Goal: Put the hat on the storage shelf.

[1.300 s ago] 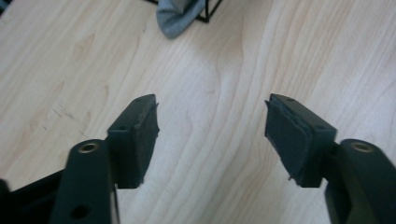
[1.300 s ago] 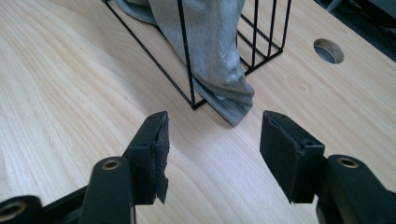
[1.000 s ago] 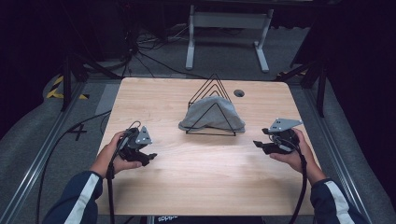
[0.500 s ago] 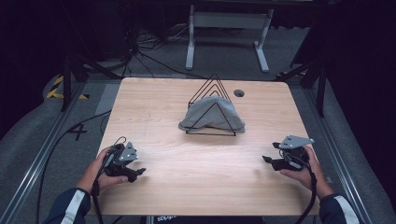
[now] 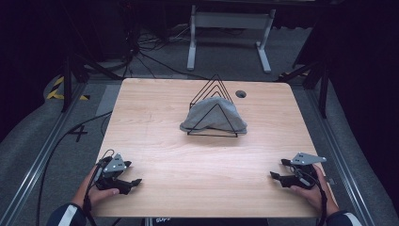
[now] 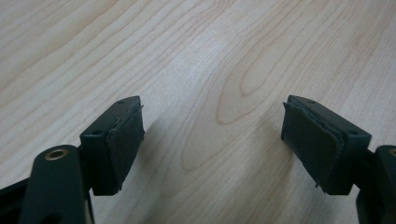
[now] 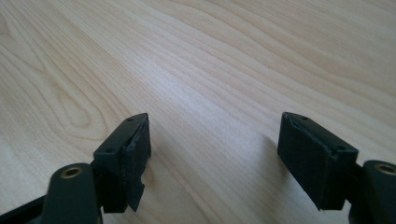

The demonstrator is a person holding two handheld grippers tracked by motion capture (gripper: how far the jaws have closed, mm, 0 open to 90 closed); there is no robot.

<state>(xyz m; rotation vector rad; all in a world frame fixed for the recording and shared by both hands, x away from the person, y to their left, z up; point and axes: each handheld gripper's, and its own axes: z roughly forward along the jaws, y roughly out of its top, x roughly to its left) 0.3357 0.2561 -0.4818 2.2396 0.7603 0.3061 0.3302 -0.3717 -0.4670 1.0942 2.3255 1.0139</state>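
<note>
On the wooden table [image 5: 155, 132], a grey cloth [image 5: 212, 120] is lying draped in the wire rack [image 5: 214, 106]; both grippers, left [image 5: 133, 182] and right [image 5: 276, 176], are resting near-side of it, jaws apart, empty, seemingly done

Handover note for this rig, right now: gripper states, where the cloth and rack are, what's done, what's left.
Left gripper: open, nothing between its jaws, low over the table near the front left corner.
Right gripper: open, nothing held, low near the front right corner.
Grey cloth: draped in the black wire rack at the centre back of the table, bunched, spilling past the rack's base on both sides.
Done: cloth sits in the rack; neither gripper touches it.
Left: probably nothing but a check of the drape; if it should hang neater, regrasp from the front.
</note>
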